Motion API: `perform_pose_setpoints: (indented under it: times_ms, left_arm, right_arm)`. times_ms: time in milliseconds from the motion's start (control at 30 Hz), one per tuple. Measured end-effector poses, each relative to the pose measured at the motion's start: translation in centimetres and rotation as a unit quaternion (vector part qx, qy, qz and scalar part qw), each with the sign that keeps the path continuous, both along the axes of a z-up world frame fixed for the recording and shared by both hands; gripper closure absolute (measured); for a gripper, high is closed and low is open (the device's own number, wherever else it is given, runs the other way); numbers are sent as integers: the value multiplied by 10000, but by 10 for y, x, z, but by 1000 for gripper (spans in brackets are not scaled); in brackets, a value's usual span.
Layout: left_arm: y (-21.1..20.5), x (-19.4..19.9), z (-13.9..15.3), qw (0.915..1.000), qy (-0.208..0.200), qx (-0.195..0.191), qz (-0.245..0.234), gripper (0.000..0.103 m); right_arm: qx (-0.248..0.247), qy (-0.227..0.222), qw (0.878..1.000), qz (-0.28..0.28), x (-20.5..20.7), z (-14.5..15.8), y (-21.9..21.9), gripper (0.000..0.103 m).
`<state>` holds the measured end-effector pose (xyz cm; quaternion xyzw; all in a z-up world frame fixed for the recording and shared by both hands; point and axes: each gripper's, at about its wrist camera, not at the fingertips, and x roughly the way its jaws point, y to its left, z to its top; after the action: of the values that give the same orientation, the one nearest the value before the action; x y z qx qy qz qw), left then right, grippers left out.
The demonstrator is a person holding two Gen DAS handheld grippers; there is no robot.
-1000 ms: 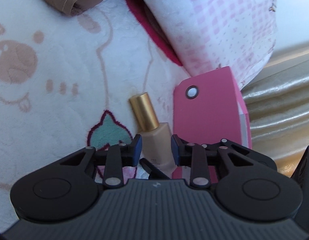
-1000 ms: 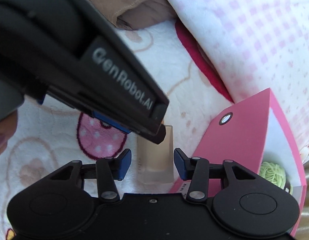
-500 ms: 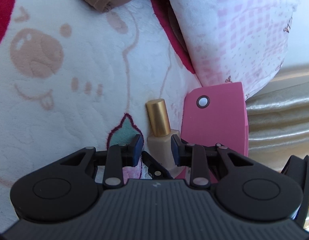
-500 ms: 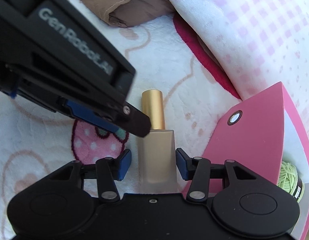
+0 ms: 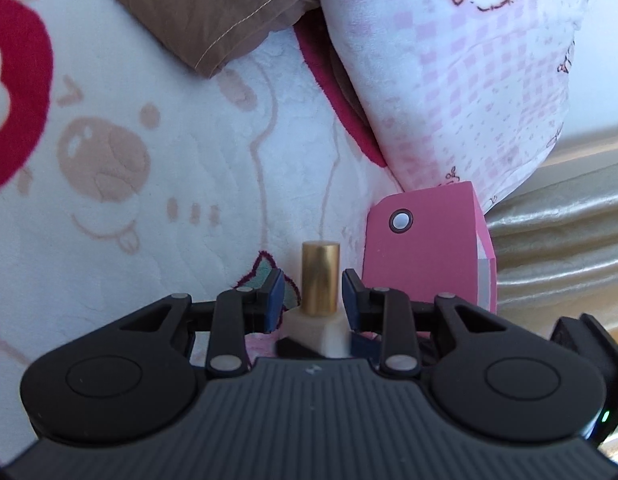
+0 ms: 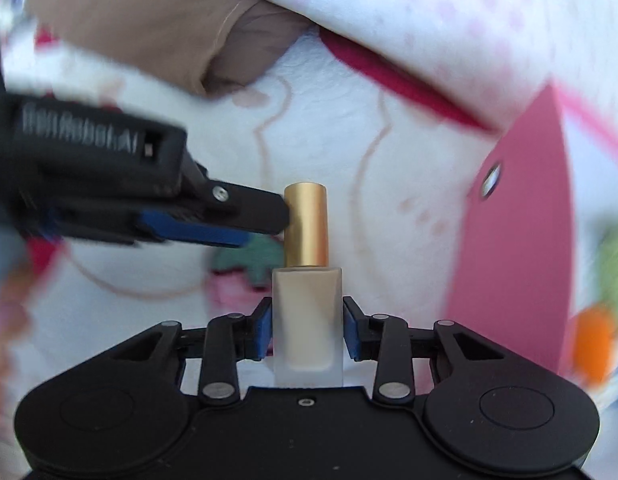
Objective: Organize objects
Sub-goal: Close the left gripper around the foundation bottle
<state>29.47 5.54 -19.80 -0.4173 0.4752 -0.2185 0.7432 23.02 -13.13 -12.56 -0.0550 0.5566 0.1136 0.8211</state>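
The right gripper (image 6: 307, 330) is clamped on the frosted glass body of the foundation bottle (image 6: 307, 332), holding it lifted off the blanket (image 5: 157, 184), while the left gripper (image 5: 314, 294) sits with its jaws narrowly apart on either side of the gold cap (image 5: 320, 278), not visibly squeezing it. The pink box (image 5: 425, 256) stands at the blanket's right edge against the pillow (image 5: 469, 80), with something green inside, so the bottle is picked up but probably still has to go in.
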Motion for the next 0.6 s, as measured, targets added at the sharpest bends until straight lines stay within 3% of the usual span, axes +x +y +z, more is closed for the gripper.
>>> perform_pose_setpoints:
  times_ms: [100, 167, 300, 467, 600]
  left_arm:
    - [6, -1, 3, 9999, 4, 122, -53, 74]
    - [8, -2, 3, 9996, 39, 267, -85, 74]
    - [7, -7, -1, 9984, 195, 513, -140, 74]
    - [4, -19, 3, 9959, 203, 857, -182, 70]
    - [-1, -32, 1, 9943, 342, 968, -283, 66]
  right_arm:
    - [1039, 301, 9930, -472, 1, -1, -10, 63]
    - [1348, 296, 9889, -556, -4, -6, -2, 60]
    - [1350, -69, 9902, -340, -6, -12, 5, 57]
    - [1632, -341, 9858, -196, -2, -16, -10, 46]
    - [1441, -651, 9874, 17, -16, -16, -4, 45]
